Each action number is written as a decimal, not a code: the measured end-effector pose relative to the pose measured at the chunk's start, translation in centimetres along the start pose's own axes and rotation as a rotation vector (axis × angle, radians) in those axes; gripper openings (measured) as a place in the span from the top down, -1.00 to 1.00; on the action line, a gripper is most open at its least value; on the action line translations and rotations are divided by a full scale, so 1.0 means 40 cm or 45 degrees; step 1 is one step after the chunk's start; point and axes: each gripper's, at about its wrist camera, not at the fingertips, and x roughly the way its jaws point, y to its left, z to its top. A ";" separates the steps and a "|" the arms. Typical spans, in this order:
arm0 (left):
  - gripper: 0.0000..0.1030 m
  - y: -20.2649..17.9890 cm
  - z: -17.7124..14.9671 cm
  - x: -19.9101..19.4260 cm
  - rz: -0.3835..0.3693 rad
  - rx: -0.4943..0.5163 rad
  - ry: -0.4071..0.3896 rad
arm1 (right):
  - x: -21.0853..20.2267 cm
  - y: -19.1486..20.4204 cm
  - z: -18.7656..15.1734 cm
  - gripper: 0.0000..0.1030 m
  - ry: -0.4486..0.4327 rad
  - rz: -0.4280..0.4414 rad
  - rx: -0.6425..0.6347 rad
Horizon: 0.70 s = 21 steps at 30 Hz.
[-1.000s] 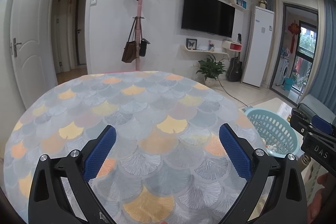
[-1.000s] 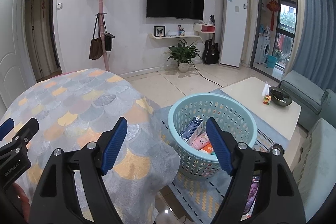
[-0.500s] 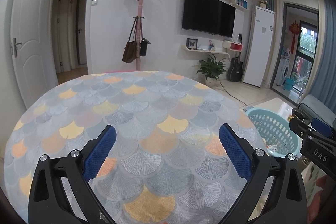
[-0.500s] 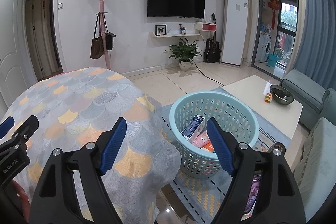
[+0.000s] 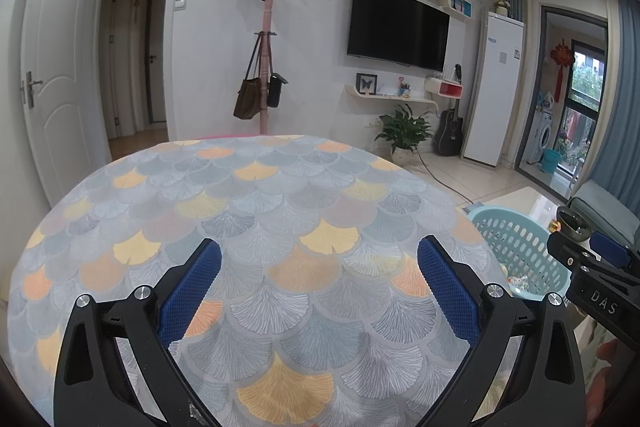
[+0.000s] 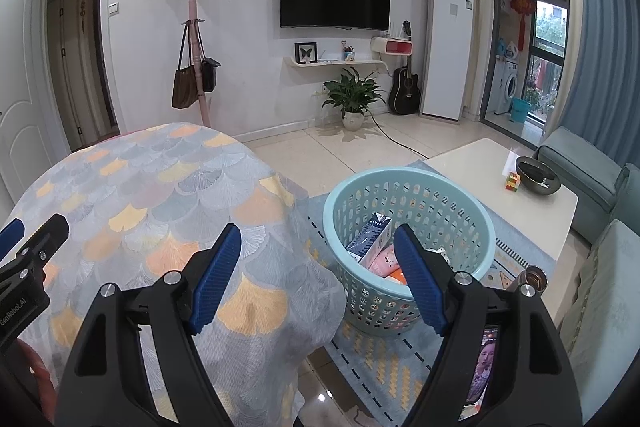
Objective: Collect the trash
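Note:
A light blue plastic basket (image 6: 408, 187) stands on the floor rug right of the round table (image 6: 132, 195). It holds trash: a dark blue and white carton (image 6: 370, 237) and pink and orange packets (image 6: 382, 263). My right gripper (image 6: 318, 247) is open and empty, above the table's right edge and the basket's near side. My left gripper (image 5: 318, 267) is open and empty over the table (image 5: 280, 195), whose patterned cloth carries no objects. The basket also shows in the left wrist view (image 5: 516, 247).
A white coffee table (image 6: 500, 187) with a dark bowl (image 6: 538, 175) and a puzzle cube (image 6: 512, 182) stands right of the basket. A grey-blue sofa (image 6: 600, 227) is at the far right. A phone (image 6: 482, 367) lies on the rug.
Both grippers have shifted only slightly; the right one has drifted a little, so the basket sits marginally higher in its view. Both stay open and empty.

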 end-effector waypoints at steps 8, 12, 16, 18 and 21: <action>-0.85 0.002 0.001 0.001 -0.001 -0.001 0.002 | 0.003 -0.005 -0.004 -0.45 0.006 0.007 0.006; -0.85 0.001 -0.001 -0.002 0.004 0.002 0.000 | 0.005 -0.009 -0.006 -0.45 0.009 0.007 0.011; -0.85 0.003 -0.001 -0.001 -0.001 -0.002 0.003 | 0.003 -0.009 -0.008 -0.45 0.004 0.011 0.009; -0.85 0.002 -0.003 -0.003 0.003 -0.006 0.004 | 0.002 -0.008 -0.008 -0.45 0.000 0.009 0.005; -0.85 0.004 -0.004 -0.008 0.006 -0.009 0.003 | -0.001 -0.010 -0.007 -0.45 -0.001 0.015 0.009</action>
